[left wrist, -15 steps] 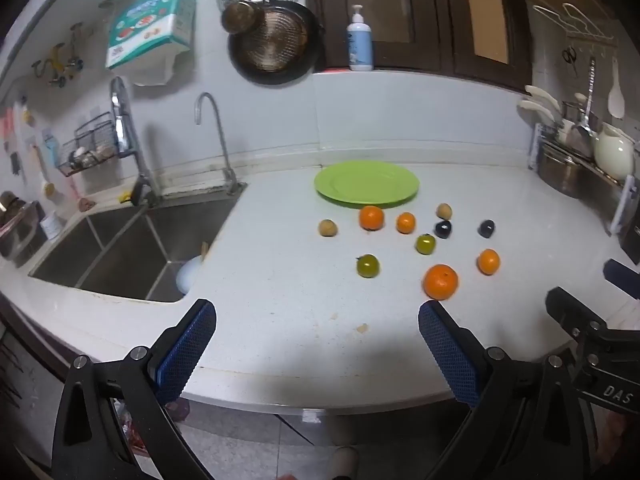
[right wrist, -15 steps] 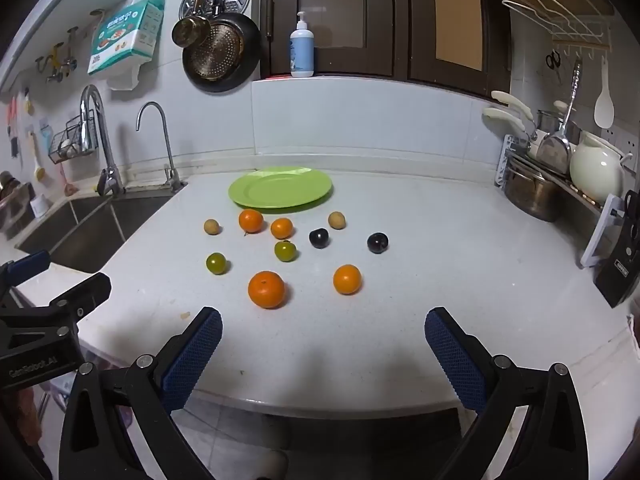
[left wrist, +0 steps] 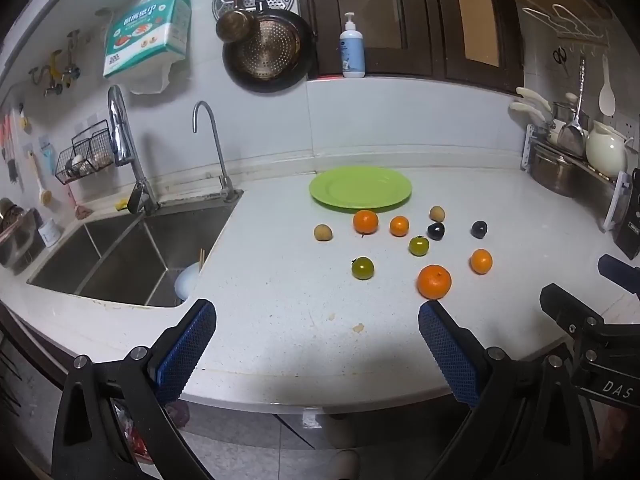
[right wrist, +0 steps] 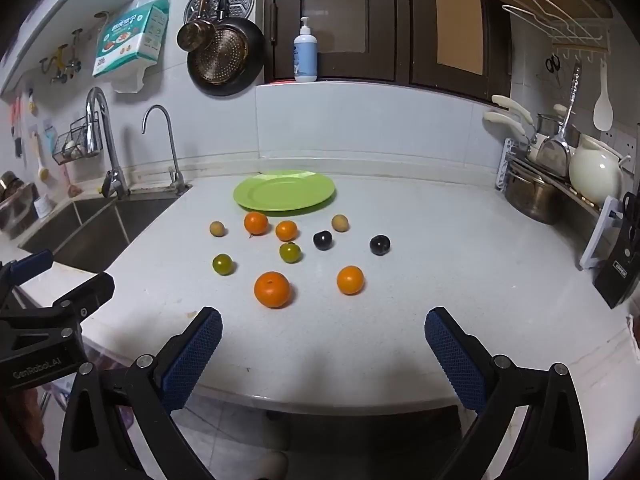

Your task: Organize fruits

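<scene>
An empty green plate [left wrist: 360,188] [right wrist: 284,191] lies at the back of the white counter. In front of it are scattered several fruits: a large orange [left wrist: 434,281] [right wrist: 272,289], smaller oranges [left wrist: 481,261] [right wrist: 350,279], two green tomatoes [left wrist: 362,267] [right wrist: 223,264], two dark plums [left wrist: 479,229] [right wrist: 379,245] and two small tan fruits [left wrist: 323,232] [right wrist: 339,223]. My left gripper [left wrist: 316,316] is open and empty over the counter's front edge, short of the fruit. My right gripper [right wrist: 322,322] is open and empty too, just short of the large orange.
A steel sink [left wrist: 120,256] with two taps fills the left. A rack with a pot and white jug [right wrist: 560,184] lines the right wall, with a knife block [right wrist: 620,268] near it. Pans and a soap bottle [left wrist: 352,46] sit at the back.
</scene>
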The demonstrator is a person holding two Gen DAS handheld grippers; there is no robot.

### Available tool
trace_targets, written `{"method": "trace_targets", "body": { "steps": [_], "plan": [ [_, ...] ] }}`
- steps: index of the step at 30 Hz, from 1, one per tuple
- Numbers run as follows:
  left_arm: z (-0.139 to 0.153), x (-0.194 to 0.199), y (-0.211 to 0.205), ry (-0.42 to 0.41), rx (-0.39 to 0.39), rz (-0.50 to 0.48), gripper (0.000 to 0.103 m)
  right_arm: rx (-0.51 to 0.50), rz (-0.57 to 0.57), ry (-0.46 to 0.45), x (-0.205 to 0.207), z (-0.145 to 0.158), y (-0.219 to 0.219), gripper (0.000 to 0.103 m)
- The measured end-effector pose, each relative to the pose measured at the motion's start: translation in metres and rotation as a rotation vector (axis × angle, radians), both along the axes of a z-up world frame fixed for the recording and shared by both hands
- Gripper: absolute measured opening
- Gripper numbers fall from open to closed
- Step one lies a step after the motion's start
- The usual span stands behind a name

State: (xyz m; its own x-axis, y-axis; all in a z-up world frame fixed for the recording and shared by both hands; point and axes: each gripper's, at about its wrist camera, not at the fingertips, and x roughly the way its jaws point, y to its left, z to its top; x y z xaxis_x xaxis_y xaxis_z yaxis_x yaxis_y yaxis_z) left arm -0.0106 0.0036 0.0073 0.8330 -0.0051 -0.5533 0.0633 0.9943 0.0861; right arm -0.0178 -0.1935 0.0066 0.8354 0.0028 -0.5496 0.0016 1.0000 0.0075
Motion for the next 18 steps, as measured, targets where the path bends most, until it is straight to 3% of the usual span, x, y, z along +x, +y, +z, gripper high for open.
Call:
{"method": "trace_targets", "body": {
  "steps": [18],
  "plan": [
    [0.0036,-0.0073,0.0004,-0.024,0.001,-0.017,0.103,-0.001,0.004,-0.025,-0.0076,0.0038,0.0004,0.102]
  ]
}}
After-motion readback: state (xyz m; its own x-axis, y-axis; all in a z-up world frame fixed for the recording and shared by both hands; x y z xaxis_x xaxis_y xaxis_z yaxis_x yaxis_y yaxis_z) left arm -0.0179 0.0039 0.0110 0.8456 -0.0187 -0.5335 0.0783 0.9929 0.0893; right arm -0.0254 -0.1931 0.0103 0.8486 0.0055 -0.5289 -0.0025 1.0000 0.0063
